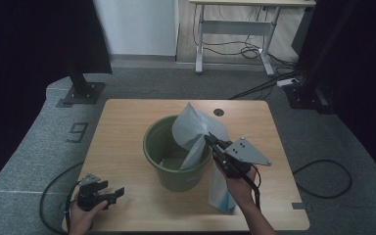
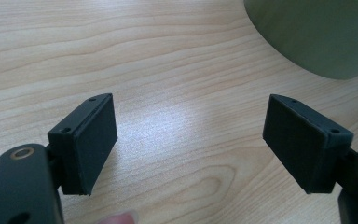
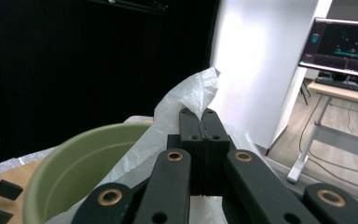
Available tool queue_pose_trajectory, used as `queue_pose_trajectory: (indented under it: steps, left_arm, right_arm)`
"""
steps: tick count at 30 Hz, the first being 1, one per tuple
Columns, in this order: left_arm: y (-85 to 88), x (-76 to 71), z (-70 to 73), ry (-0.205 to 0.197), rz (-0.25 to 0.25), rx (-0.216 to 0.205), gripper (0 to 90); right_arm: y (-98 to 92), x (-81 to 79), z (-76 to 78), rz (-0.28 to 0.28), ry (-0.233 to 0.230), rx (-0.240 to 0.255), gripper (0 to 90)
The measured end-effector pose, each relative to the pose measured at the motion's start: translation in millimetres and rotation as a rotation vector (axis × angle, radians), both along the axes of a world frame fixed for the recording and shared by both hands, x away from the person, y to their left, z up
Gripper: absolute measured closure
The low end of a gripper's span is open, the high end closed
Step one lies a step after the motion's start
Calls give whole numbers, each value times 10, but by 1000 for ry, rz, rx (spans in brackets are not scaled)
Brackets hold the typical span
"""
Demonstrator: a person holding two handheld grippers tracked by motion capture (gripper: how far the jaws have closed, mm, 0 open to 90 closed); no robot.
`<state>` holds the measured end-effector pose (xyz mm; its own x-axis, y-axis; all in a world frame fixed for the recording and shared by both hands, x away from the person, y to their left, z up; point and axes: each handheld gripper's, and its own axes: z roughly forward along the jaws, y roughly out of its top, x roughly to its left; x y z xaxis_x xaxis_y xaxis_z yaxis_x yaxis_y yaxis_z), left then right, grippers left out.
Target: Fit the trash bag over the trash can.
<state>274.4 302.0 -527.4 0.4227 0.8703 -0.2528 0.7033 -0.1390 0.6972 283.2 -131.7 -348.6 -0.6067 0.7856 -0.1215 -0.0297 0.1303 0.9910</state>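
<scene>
A green bucket (image 1: 171, 161) stands in the middle of the wooden table (image 1: 122, 127). A thin white plastic bag (image 1: 193, 128) hangs over the bucket's right rim, its lower end dipping inside. My right gripper (image 1: 209, 139) is shut on the bag just above that rim; in the right gripper view the two jaws meet with the white plastic bag (image 3: 191, 95) pinched between them, beside the green bucket (image 3: 74, 163). My left gripper (image 1: 111, 192) lies open near the table's front left corner. Its pads (image 2: 95, 140) stand wide apart over bare wood, with the green bucket (image 2: 321, 32) ahead.
A white and blue packet (image 1: 221, 193) lies on the table just right of the bucket, under my right hand. A desk (image 1: 235, 29) with cables and a black stand (image 1: 81, 88) sit on the floor beyond the table.
</scene>
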Motion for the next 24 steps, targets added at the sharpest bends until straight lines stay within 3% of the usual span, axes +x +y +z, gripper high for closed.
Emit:
queue_pose_trajectory:
  steps: [3, 6, 15, 24]
  left_arm:
    - [-7, 1, 1, 1, -3, 3, 174]
    - [-15, 0, 7, 1, -8, 2, 174]
    - [-45, 12, -15, 18, -26, 21, 174]
    - [-84, 15, -22, 24, -42, 33, 174]
  right_arm:
    - [48, -22, 22, 12, -6, -18, 887]
    - [96, -10, -49, 16, 11, -42, 886]
    - [178, 71, -318, 37, 107, -73, 885]
    - [279, 81, -426, 62, 168, -111, 880]
